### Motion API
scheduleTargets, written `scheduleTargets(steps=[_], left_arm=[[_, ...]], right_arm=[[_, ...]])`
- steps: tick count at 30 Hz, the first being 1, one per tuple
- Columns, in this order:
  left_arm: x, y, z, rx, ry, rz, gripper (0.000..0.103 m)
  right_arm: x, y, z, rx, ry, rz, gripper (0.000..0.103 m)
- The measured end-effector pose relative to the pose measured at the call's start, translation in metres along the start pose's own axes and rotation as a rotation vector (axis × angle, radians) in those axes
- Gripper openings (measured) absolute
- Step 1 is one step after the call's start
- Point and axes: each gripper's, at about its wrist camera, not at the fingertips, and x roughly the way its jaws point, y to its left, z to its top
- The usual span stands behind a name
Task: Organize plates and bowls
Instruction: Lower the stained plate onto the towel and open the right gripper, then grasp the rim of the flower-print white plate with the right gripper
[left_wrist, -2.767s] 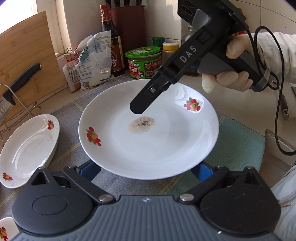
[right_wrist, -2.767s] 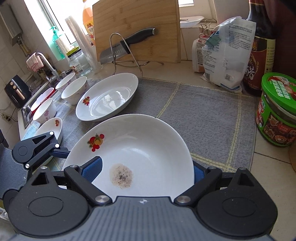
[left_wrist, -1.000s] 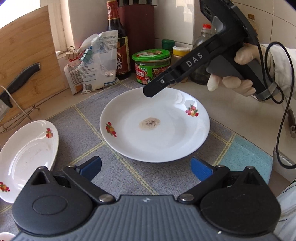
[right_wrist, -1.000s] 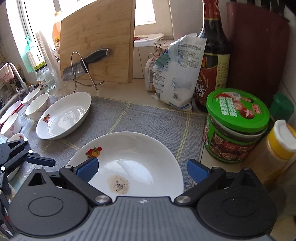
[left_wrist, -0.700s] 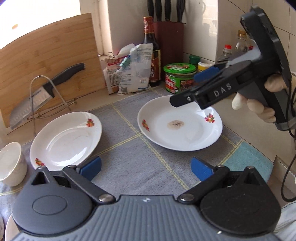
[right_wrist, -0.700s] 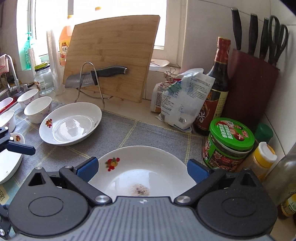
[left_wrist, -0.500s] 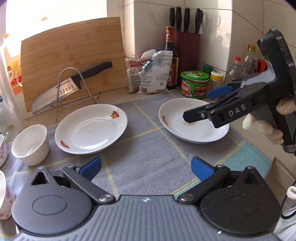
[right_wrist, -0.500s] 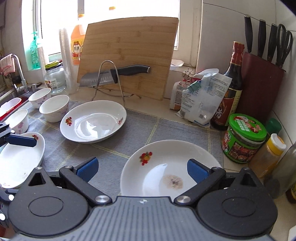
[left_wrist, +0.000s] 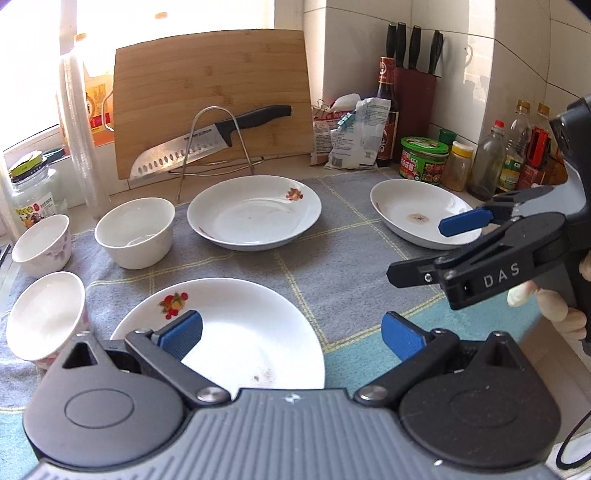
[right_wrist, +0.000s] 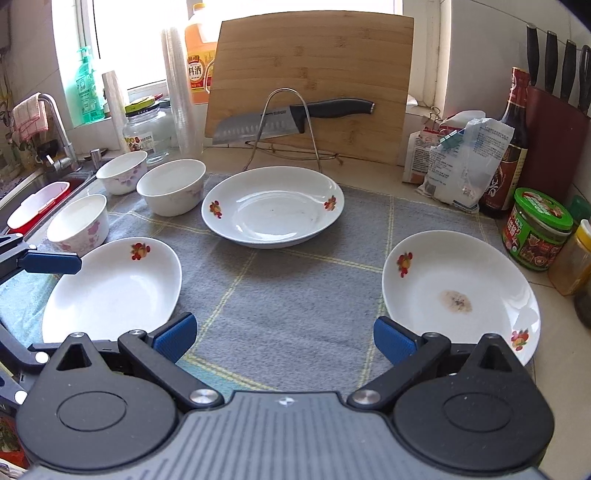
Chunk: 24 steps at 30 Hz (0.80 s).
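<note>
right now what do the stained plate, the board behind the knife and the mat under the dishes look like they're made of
Stained plate: likely glazed ceramic or porcelain; glossy white with window glare and printed fruit decals, though melamine can't be ruled out.
Board: bamboo or wood, matte, showing pale glued strips and grain.
Mat: woven fabric, probably absorbent microfibre; a fuzzy grey surface with yellow grid lines and a teal edge.

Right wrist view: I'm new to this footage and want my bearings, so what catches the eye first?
Three white plates with fruit motifs lie spread on the grey mat; the plate on the right has a brown stain at its centre. Behind them a large knife rests on a wire stand before an upright bamboo cutting board. Three white bowls cluster at the far left, near the sink.
</note>
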Motion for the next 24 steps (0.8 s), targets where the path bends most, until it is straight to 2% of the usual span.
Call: scheduleTargets(steps=[5,17,24], left_arm=[[-0.007,0.021,-0.008,-0.010,0.012,0.035,0.102],[-0.031,0.073,-0.046,-0.012,0.052,0.057,0.102],[-0.035,0.087,-0.064,0.005,0.080,0.036,0.102]], right_arm=[[0.007,0.020,-0.004,0.035,0.000,-0.003,0.103],[0.032,0.063,-0.008,0.071,0.040,0.028,0.103],[0.047,0.073,-0.011,0.114,0.086,0.072,0.103]])
